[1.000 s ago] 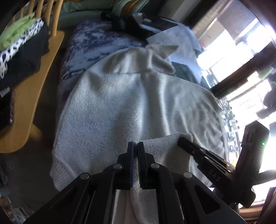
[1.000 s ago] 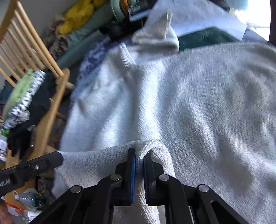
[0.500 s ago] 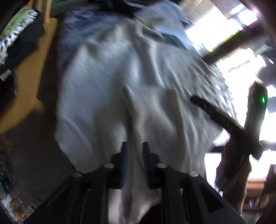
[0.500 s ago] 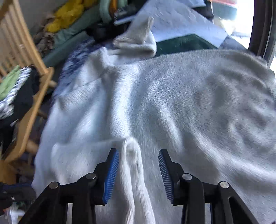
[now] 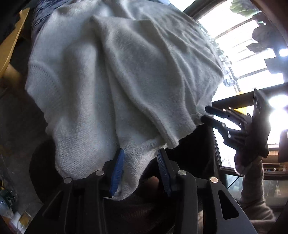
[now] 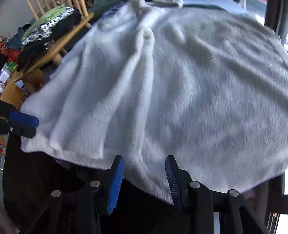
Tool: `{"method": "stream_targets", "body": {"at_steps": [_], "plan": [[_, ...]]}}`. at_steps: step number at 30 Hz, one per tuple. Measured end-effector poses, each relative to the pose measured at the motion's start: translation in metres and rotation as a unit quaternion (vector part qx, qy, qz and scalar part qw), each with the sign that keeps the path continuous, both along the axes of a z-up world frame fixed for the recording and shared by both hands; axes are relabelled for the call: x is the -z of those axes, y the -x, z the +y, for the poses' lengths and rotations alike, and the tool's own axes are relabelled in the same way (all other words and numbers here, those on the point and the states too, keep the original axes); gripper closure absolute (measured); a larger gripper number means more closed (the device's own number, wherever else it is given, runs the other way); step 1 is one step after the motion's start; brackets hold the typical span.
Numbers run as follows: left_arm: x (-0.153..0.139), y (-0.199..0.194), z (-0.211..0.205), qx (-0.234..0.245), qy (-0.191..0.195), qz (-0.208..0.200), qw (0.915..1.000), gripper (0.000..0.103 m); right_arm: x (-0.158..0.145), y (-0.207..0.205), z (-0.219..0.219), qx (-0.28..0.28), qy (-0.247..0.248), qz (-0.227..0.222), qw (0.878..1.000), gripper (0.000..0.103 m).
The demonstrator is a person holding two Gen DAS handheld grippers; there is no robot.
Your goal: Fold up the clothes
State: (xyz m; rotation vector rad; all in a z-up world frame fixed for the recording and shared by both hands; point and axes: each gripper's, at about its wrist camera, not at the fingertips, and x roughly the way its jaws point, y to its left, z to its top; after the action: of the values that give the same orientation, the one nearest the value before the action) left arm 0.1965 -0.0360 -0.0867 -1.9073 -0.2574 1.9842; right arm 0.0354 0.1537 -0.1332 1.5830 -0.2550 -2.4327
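A pale wooden spindle-back chair (image 6: pixel 59 48) acts as the only holder in view, its seat stacked with a pile of folded clothes (image 6: pixel 46 30), green on top, a black-and-white print under it and black beneath. The large white fuzzy knit sweater (image 5: pixel 126 75) lies spread and wrinkled over a dark blue patterned cover (image 5: pixel 38 16), its near hem hanging over the front edge. The left gripper (image 5: pixel 140 169) has its jaws opening, the blue ribbed pads (image 5: pixel 117 171) standing clearly apart; a loose fold of the sweater's hem droops between them, lying against the left pad and clear of the right one, so nothing is pinched. The right gripper (image 6: pixel 144 180) has its jaws parted about as far, with the blurred hem of the sweater (image 6: pixel 162 100) lying in the gap between the pads without being squeezed. In the left wrist view the right gripper (image 5: pixel 207 113) shows at the sweater's right corner, its tips just beside the cloth, held by a person's hand in a grey sleeve (image 5: pixel 255 194)
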Motion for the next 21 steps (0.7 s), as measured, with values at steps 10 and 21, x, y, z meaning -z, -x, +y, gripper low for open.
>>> {"method": "stream_targets", "body": {"at_steps": [10, 21], "plan": [[-0.001, 0.0, -0.005, -0.036, 0.003, -0.007, 0.9993, 0.038, 0.01, 0.008, 0.0, -0.007, 0.012, -0.004, 1.0, 0.063], [0.015, 0.003, 0.019, -0.009, 0.012, -0.025, 0.9996, 0.038, 0.013, 0.019, -0.02, -0.03, 0.011, -0.009, 0.999, 0.063]]}}
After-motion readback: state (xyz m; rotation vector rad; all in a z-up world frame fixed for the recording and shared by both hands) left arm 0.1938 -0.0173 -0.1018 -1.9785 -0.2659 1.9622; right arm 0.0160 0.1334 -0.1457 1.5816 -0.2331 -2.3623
